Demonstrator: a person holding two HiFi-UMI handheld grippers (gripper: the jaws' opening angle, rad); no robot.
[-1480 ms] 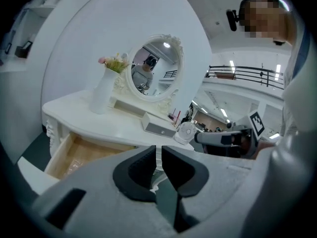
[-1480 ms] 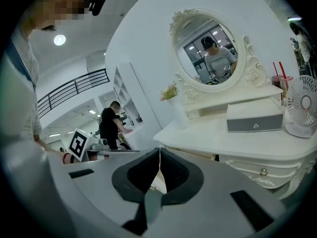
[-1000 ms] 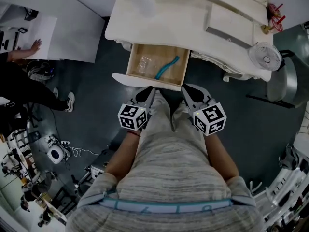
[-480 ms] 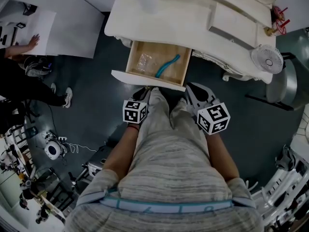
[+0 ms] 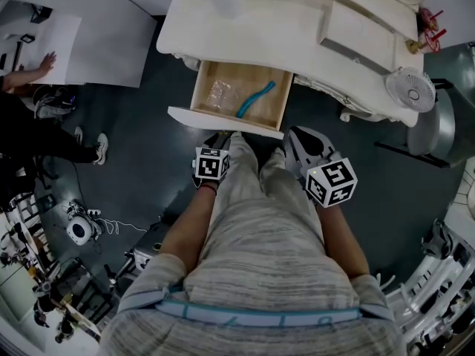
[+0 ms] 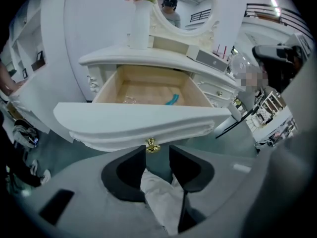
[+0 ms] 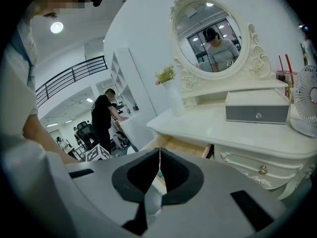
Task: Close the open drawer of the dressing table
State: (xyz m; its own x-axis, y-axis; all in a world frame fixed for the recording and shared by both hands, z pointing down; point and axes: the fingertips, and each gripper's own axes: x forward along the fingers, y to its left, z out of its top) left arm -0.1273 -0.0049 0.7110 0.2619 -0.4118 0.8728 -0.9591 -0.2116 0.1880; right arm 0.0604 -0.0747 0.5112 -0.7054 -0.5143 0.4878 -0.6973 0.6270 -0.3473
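The drawer (image 6: 143, 120) stands pulled out on the near side of the white dressing table (image 6: 148, 57), with a teal thing (image 6: 172, 100) inside. The left gripper (image 6: 157, 150) sits just under the drawer's gold knob (image 6: 152, 145), its jaws partway apart, opening, gripping nothing. The right gripper (image 7: 159, 150), further right, is closed and empty.

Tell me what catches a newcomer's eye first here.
The white dressing table has its drawer pulled out toward the person, a teal curved thing and a clear bag lying inside. The left gripper sits just short of the drawer's gold knob, jaws opening, gripping nothing. An ornate oval mirror stands at the table's back.
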